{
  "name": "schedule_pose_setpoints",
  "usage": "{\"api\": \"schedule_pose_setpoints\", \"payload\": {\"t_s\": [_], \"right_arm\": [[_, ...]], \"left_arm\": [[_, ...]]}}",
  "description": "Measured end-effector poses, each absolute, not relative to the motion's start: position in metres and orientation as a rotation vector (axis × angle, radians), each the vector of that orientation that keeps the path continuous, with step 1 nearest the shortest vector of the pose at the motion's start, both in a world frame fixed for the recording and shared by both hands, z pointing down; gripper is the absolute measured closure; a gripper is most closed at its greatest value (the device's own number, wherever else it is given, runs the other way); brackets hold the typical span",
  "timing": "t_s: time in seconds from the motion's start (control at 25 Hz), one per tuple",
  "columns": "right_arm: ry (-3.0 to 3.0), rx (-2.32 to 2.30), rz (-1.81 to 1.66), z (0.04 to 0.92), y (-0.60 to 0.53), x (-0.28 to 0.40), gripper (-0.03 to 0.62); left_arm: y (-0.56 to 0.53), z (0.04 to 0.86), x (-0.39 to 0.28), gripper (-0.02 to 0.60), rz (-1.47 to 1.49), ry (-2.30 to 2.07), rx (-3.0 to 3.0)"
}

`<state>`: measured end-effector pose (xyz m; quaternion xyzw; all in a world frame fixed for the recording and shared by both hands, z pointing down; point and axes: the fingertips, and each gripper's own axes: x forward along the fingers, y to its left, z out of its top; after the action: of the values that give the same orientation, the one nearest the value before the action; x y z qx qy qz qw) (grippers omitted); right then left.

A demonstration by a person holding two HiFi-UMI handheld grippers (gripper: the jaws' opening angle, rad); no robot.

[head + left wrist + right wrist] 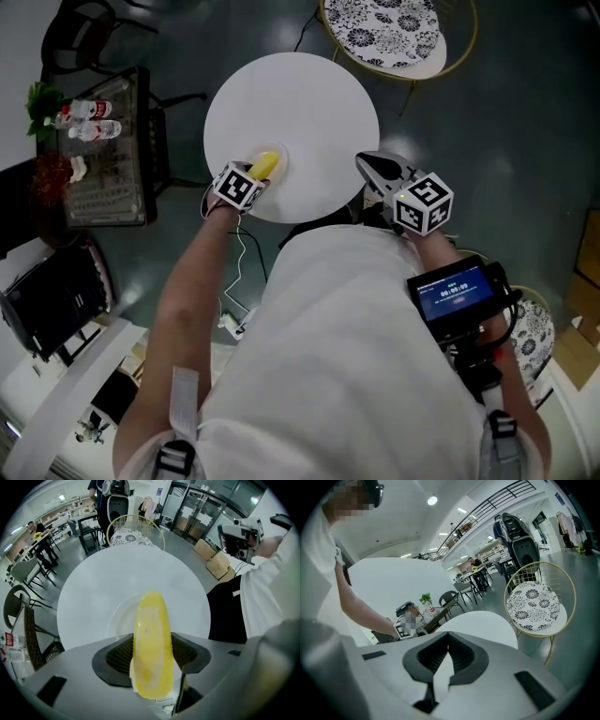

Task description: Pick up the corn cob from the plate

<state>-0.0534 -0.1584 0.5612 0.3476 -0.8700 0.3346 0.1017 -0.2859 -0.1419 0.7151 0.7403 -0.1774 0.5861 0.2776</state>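
A yellow corn cob [150, 644] is clamped between the dark pads of my left gripper [151, 654], pointing away over a white plate [119, 616]. In the head view the corn cob [264, 166] shows yellow at the near left edge of the round white table [300, 112], beside the left gripper [251, 178]. Whether the cob touches the plate I cannot tell. My right gripper [380, 169] hangs off the table's near right edge. In its own view the right gripper [443, 660] is shut with nothing in it.
A round patterned chair seat [384, 33] stands beyond the table. A dark side table [98, 150] with bottles and a plant is at the left. The person's white shirt [347, 356] fills the lower head view. Grey floor surrounds the table.
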Motion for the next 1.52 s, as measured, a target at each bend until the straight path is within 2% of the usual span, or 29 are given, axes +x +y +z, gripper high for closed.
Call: {"api": "schedule_pose_setpoints", "payload": {"t_s": [0.8,1.32,1.52], "right_arm": [[-2.621,0.875,0.979,0.564,-0.152,-0.075,0.586],[-2.656,0.73,1.003,0.563,-0.156,0.011,0.586],[-2.644,0.709,1.027,0.561,-0.159,0.021,0.586]], "left_arm": [[-0.111,0.678,-0.282,0.327,1.107,-0.741,1.883],[-0.105,0.671,-0.153,0.325,0.932,-0.834,1.787],[-0.117,0.673,-0.134,0.325,0.904,-0.886,1.749]]}}
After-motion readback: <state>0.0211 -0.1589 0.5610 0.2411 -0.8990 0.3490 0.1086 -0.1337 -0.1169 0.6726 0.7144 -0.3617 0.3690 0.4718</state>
